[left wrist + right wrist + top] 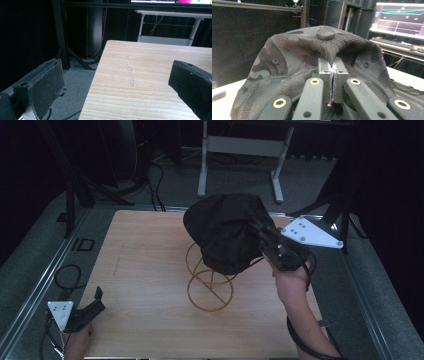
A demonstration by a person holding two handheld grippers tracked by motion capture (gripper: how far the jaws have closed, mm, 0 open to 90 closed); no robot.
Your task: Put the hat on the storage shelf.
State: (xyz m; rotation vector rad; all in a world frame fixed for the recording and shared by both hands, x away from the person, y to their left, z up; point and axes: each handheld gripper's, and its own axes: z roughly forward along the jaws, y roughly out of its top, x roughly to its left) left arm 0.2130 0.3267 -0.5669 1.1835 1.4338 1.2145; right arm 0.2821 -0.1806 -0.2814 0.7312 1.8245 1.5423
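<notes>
Fabric of a dark camouflage cap (223, 231) is pinched flat between the closed fingers of the right gripper (270, 242), which holds the cap up above a gold wire stand (210, 280) made of looping rings. In the high view the cap hangs over the upper rings of the stand, hiding its top, while the stand's round base ring rests on the tabletop (150, 275) below and slightly nearer the person. Whether the cap touches the stand cannot be told. In the right gripper view the cap (312, 60) shows its crown button at the top, with a fold of cloth drawn tight into the clamped fingers (333, 82).

Far from the stand, at the near-left corner of the tabletop, the left gripper (92, 302) sits low in the person's left hand (77, 345). Its fingers stand wide apart with nothing between them; in the left gripper view one black pad (46, 86) hangs over the floor beside the table edge and the other over the wood of the tabletop (140, 75), which carries a faint pale streak (130, 72).
</notes>
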